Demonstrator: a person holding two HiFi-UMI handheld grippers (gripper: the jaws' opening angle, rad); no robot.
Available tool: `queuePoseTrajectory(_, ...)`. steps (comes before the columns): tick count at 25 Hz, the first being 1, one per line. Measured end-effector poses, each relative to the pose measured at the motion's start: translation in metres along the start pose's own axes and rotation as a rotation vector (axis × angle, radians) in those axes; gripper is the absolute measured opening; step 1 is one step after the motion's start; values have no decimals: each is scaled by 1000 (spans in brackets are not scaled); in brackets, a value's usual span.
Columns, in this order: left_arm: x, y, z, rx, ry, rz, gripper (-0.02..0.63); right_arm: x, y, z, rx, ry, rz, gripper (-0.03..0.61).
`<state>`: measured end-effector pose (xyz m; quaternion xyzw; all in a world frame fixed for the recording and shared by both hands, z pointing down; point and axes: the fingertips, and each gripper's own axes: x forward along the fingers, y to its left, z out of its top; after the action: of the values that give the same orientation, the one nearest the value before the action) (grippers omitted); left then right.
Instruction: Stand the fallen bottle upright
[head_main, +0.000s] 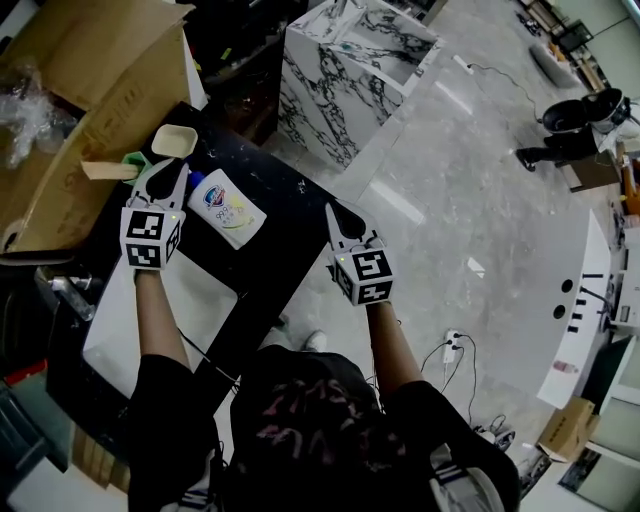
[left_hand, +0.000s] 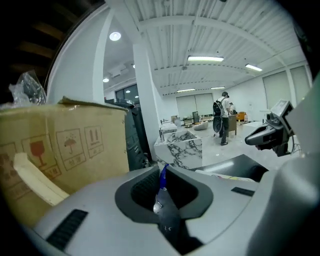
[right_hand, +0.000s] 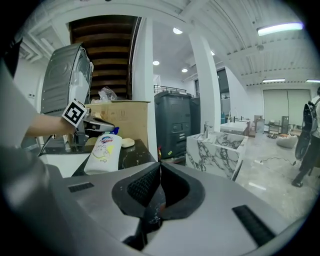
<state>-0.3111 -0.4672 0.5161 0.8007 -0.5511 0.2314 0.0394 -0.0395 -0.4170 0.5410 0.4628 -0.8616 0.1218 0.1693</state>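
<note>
A white bottle (head_main: 230, 208) with a blue cap (head_main: 196, 180) rests on the black table (head_main: 290, 235). In the right gripper view the bottle (right_hand: 103, 153) leans with its cap end raised and its base on the table. My left gripper (head_main: 178, 174) is shut on the cap, and a sliver of that blue cap (left_hand: 163, 176) shows pinched between its jaws. My right gripper (head_main: 338, 212) hovers to the right of the bottle, apart from it. Its jaws are shut with nothing between them (right_hand: 160, 172).
A large cardboard box (head_main: 90, 90) stands behind the left gripper, with a beige dish (head_main: 175, 140) and a green item (head_main: 135, 160) beside it. A marble block (head_main: 350, 70) stands beyond the table. A white surface (head_main: 200, 300) lies below the table's near edge.
</note>
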Motion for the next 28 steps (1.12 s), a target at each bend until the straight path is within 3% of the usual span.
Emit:
queuePoseTrajectory(5, -24, -16, 26, 163, -5, 47, 51, -11, 4, 7, 0, -28, 26, 15)
queuePoseTrajectory(9, -38, -28, 43, 236, -12, 77, 49, -19, 6, 10, 2, -52, 42, 15)
queuePoseTrajectory(22, -73, -96, 74, 624, 68, 133, 43, -61, 9, 6, 33, -109, 60, 17)
queuePoseTrajectory(28, -79, -135, 87, 649, 57, 108, 49, -84, 1, 2, 57, -128, 56, 17)
